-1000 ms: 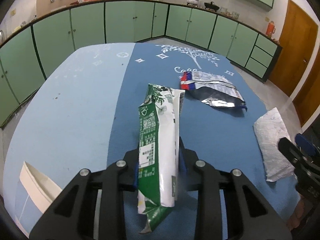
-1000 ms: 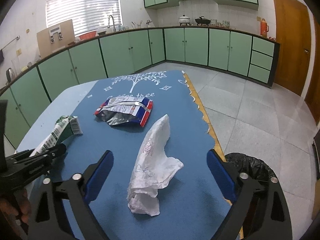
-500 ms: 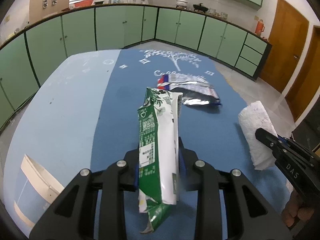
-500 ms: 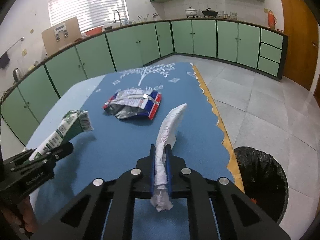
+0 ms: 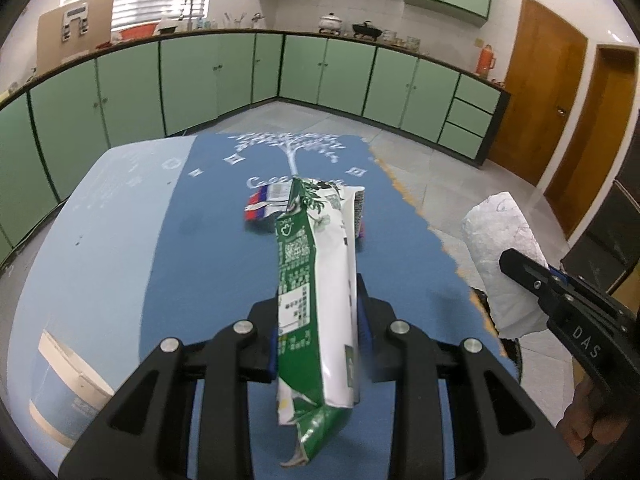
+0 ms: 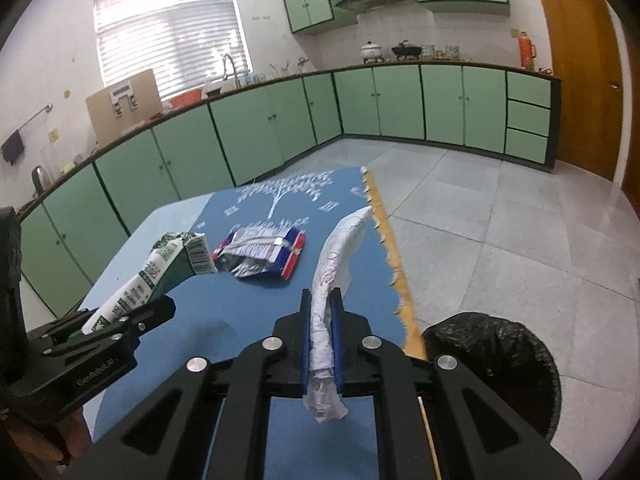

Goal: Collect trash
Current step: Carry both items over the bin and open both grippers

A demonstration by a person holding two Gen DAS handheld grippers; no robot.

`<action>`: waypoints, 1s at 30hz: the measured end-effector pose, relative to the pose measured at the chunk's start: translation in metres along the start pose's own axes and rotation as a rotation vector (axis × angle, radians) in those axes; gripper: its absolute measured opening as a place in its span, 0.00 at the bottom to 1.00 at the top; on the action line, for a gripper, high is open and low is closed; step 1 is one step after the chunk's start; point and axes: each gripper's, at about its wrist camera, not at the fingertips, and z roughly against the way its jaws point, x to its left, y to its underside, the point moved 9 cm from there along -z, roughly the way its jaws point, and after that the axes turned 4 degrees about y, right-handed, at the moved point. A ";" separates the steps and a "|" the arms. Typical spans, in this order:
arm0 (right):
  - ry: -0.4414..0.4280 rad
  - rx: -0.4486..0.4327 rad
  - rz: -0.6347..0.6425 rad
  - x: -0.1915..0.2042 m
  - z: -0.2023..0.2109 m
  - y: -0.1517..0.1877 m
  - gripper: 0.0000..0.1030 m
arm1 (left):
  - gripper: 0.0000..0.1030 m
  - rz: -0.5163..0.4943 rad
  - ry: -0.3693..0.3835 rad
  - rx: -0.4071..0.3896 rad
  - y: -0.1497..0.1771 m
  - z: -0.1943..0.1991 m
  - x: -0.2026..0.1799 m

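Observation:
My left gripper (image 5: 318, 320) is shut on a green and white carton wrapper (image 5: 316, 272) and holds it above the blue tablecloth (image 5: 216, 264). It also shows in the right wrist view (image 6: 160, 276). My right gripper (image 6: 322, 320) is shut on a white crumpled paper (image 6: 332, 280), lifted off the table near its right edge; the paper also shows in the left wrist view (image 5: 504, 264). A red, blue and silver foil snack bag (image 6: 264, 252) lies on the cloth. A bin with a black bag (image 6: 492, 364) stands on the floor right of the table.
A white box corner (image 5: 68, 380) sits at the table's near left. Green cabinets (image 6: 280, 124) run along the walls. A wooden door (image 5: 540, 92) is at the right. Grey tiled floor (image 6: 500, 232) lies beyond the table's right edge.
My right gripper closed on the white paper and lifted it off the cloth. Both grippers rose and moved toward the table's right edge, with the wrapper still held in the left.

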 end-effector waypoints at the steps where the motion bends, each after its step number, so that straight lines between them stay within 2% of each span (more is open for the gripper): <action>1: 0.007 -0.006 -0.005 -0.005 0.004 -0.002 0.09 | 0.27 -0.005 0.010 -0.001 -0.001 0.000 -0.006; 10: 0.095 -0.034 -0.068 -0.065 0.032 -0.004 0.09 | 0.27 -0.073 0.105 0.000 -0.007 -0.008 -0.070; 17: 0.178 -0.051 -0.124 -0.120 0.052 0.000 0.09 | 0.27 -0.147 0.202 -0.003 -0.012 -0.025 -0.140; 25: 0.272 -0.041 -0.204 -0.186 0.069 0.016 0.09 | 0.27 -0.244 0.303 0.014 -0.008 -0.051 -0.217; 30: 0.316 -0.020 -0.242 -0.215 0.069 0.032 0.09 | 0.27 -0.277 0.341 0.059 0.003 -0.071 -0.246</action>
